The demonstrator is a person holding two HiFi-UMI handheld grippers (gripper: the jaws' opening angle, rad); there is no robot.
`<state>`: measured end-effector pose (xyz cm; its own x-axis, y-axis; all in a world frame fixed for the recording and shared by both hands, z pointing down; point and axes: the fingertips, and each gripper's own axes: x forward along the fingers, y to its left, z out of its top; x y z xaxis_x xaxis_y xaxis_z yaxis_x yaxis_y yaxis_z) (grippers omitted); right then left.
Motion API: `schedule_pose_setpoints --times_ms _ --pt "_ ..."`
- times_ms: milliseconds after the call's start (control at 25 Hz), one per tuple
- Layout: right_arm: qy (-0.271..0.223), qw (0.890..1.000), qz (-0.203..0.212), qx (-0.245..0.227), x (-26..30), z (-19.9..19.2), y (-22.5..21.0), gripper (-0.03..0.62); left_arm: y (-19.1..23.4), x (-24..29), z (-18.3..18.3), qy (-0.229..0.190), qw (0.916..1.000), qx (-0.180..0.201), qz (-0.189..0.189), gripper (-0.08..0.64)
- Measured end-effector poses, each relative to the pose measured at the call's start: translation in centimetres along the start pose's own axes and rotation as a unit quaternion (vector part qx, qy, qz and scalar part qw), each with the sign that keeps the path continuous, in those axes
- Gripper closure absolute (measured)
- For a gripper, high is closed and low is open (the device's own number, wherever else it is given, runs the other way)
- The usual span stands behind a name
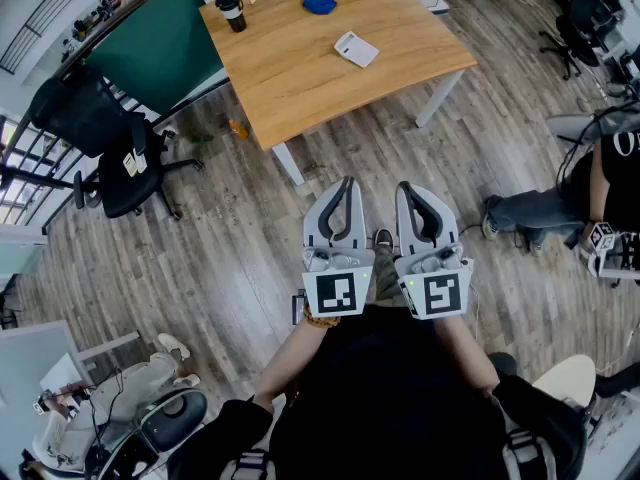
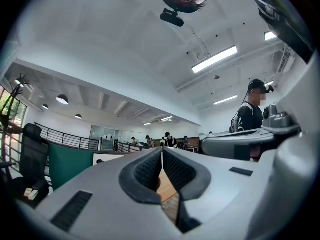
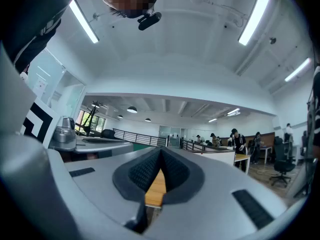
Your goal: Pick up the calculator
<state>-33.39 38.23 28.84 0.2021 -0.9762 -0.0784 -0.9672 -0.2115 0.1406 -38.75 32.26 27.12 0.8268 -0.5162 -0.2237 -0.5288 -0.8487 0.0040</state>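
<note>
A person standing on a wood-plank floor [image 1: 230, 258] holds two grippers side by side in front of the body, well short of the wooden counter [image 1: 300, 78] ahead. The left gripper [image 1: 348, 182] has its jaws pressed together with nothing between them, and the right gripper [image 1: 404, 187], just beside it, is likewise closed and empty. In both gripper views the ribbed dark pads meet at their tips, and only a sliver of the counter's light wood shows through the gap below. The calculator [image 1: 356, 49], a pale flat slab, lies on the counter towards its right edge, lying at an angle to the counter's edges, well apart from both grippers and untouched. A black cup [image 1: 232, 12] stands near the counter's far left corner, and a crumpled blue cloth [image 1: 319, 3] lies near the far edge, both clear of the calculator. A green partition [image 1: 160, 43] runs along the counter's left side, with a black office chair [image 1: 125, 173] on the floor near it. At the right edge of the head view, a seated person [image 1: 600, 193] in dark clothes is partly in frame.
</note>
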Motion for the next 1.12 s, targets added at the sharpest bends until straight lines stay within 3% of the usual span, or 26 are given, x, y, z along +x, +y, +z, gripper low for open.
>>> schedule_pose_setpoints --times_ms 200,1120 --pt "0.005 0.999 0.013 0.031 1.4 -1.5 -2.1 0.586 -0.4 2.2 -1.1 0.015 0.9998 0.012 0.000 0.534" --pt "0.014 0.997 0.058 0.047 12.3 -5.8 -17.6 0.586 -4.1 19.7 -6.1 0.048 0.9971 0.044 0.039 0.534"
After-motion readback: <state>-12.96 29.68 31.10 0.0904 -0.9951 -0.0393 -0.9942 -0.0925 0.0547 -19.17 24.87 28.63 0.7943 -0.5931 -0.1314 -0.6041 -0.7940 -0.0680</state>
